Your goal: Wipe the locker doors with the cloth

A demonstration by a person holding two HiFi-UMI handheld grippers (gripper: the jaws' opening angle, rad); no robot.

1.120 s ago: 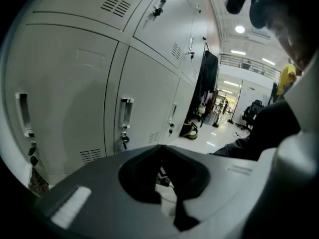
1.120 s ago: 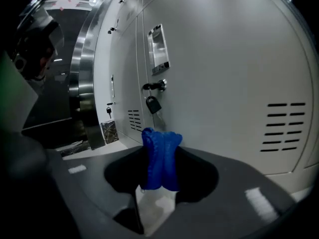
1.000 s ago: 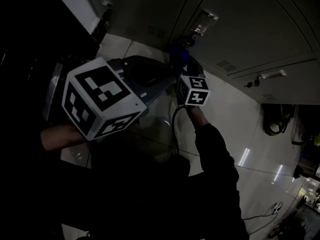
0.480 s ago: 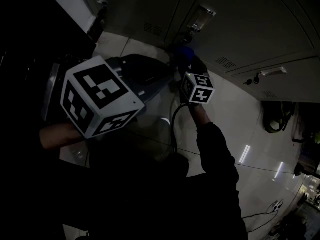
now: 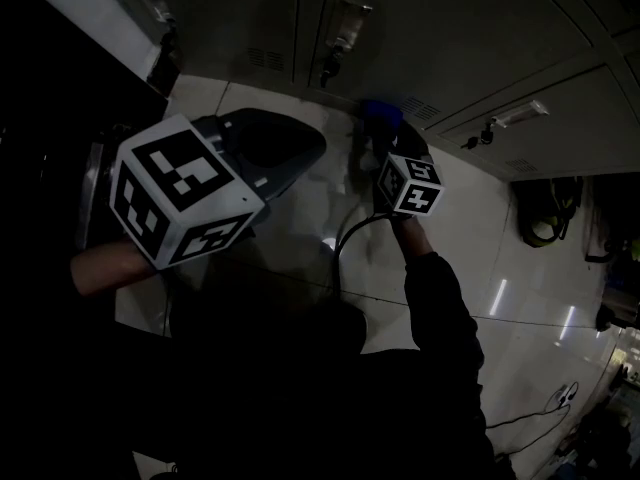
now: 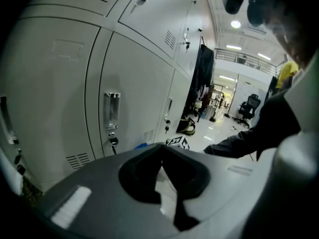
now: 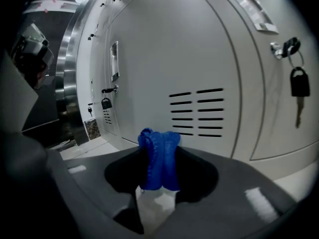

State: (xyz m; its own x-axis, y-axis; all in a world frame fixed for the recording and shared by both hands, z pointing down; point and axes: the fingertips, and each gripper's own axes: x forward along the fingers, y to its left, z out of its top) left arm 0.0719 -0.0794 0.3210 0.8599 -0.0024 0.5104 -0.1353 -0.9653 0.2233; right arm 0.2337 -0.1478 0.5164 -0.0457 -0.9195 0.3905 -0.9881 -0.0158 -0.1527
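**Inspector A:** Right tool [image 7: 158, 139], state?

**Inspector B:** Jaws closed on the cloth [image 7: 159, 163]. It is blue and bunched into a vertical fold, and it stands up above the jaw tips.

**A:** Position of the cloth against the lockers?

**B:** Low down, in front of a grey door [image 7: 199, 59], just below its vent [image 7: 194, 113]. The head view puts it at the foot of the locker row, close above the floor [image 5: 470, 238]. Contact with the door cannot be confirmed. A key [image 7: 297, 78] hangs in the lock of the next door to the right.

**A:** Left tool [image 6: 162, 151]?

**B:** Jaw tips meet, with nothing between them. Only a sliver of pale floor shows below the tips. It is held back from the lockers, well apart from the right tool, and faces a door with a recessed handle [image 6: 111, 109].

**A:** Anything further?

**B:** The person's dark sleeve [image 5: 440, 308] runs up to the right tool. The head view is dim, so fine detail there is unreadable.
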